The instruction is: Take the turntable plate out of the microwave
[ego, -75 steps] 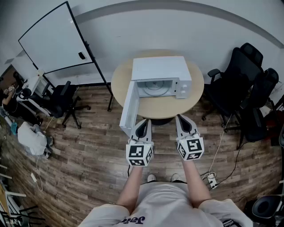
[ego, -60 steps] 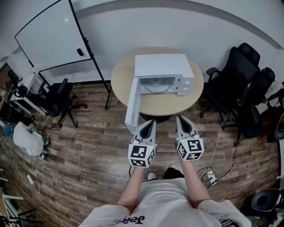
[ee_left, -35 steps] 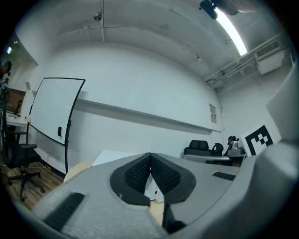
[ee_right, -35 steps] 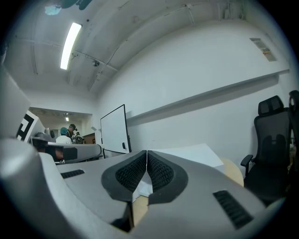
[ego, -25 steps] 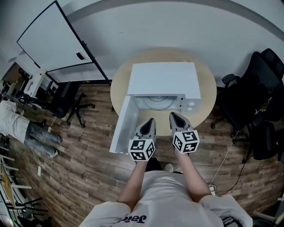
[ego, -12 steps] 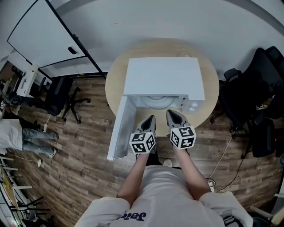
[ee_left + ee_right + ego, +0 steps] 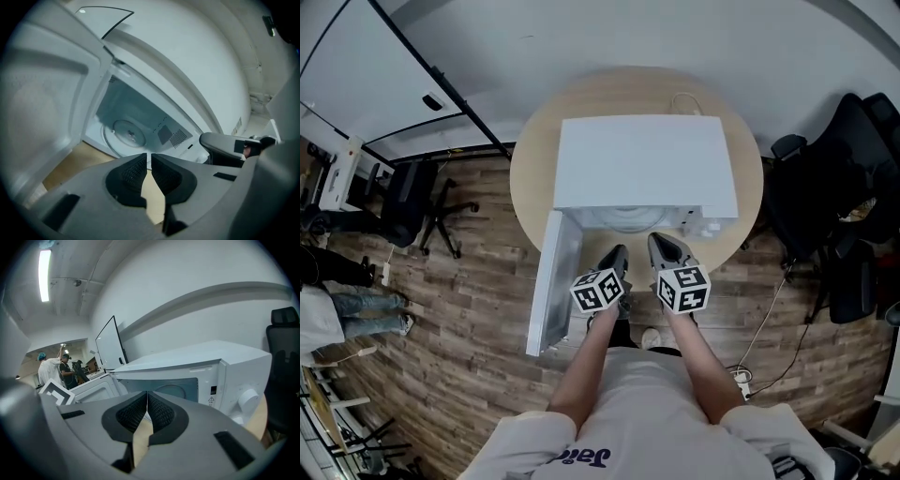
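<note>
Turntable plate [image 7: 128, 134] still sits flat on the cavity floor of the white microwave [image 7: 643, 160], door [image 7: 549, 283] swung open to the view's left as before. Three seconds ago the person stood back with both grippers over the wood floor; now the head view is nearly over the round table [image 7: 532, 157] and both grippers are at the open front. Left gripper [image 7: 618, 253] has its jaws together, nothing between them, aimed at the cavity, not touching the plate. Right gripper [image 7: 147, 405] also closed and empty, just beside it. Writing: warning-triangle label [image 7: 211, 399] on the control panel, print too small to read; cursive print on the shirt [image 7: 581, 458], cut off, unreadable; no brand visible.
</note>
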`<state>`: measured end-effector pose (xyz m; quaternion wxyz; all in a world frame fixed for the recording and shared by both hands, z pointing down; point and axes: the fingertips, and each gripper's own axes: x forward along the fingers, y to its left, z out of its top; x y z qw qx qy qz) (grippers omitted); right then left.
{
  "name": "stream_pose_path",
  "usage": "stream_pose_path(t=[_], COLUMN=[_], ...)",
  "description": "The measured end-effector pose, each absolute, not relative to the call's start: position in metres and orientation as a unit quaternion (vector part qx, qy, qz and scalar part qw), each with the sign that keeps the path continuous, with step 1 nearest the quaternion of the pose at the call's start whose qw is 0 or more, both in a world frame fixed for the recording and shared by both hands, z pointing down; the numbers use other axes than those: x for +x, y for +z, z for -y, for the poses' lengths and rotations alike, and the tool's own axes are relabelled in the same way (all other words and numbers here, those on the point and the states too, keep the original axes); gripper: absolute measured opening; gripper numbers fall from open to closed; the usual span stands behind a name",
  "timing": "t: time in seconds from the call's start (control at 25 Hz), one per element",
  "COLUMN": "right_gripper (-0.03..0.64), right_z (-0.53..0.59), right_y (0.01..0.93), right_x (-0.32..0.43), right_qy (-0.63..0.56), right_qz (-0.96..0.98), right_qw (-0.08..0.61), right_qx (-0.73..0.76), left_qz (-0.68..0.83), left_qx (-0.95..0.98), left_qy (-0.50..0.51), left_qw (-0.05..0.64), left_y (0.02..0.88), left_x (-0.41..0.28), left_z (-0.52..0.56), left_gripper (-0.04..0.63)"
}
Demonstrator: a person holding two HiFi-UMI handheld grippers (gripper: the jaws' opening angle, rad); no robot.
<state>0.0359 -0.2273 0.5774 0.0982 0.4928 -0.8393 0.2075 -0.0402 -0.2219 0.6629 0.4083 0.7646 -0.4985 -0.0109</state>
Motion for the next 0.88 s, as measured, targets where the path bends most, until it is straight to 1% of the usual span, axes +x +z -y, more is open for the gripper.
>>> stream_pose_path(t=[0.12, 0.32, 0.4, 0.68, 0.8, 0.88], right_gripper=[0.017, 0.017, 0.018, 0.018, 0.017, 0.017], right_z=[0.235, 0.243, 0.246, 0.262, 0.265, 0.267], right_y=[0.585, 0.598, 0.603, 0.609, 0.612, 0.614], right_x=[0.035, 0.038, 0.04, 0.048, 0.05, 0.053], right_qy=[0.214, 0.229, 0.236, 0.246, 0.25, 0.253], right_qz=[0.837, 0.831, 0.828, 0.817, 0.813, 0.81], right_qw=[0.106, 0.114, 0.113, 0.114, 0.117, 0.119], right_qx=[0.493, 0.494, 0.497, 0.51, 0.513, 0.515], left_qz=[0.498, 0.494, 0.489, 0.453, 0.434, 0.419], left_qx=[0.737, 0.704, 0.689, 0.649, 0.622, 0.596], left_qy=[-0.034, -0.057, -0.071, -0.124, -0.163, -0.2], left_qw=[0.455, 0.507, 0.53, 0.598, 0.631, 0.655], left_y=[0.685, 0.716, 0.726, 0.749, 0.755, 0.76], left_x=[-0.041, -0.04, -0.04, -0.034, -0.03, -0.029], left_z=[0.234, 0.248, 0.253, 0.27, 0.277, 0.282], left_gripper=[0.017, 0.017, 0.027, 0.179, 0.212, 0.216])
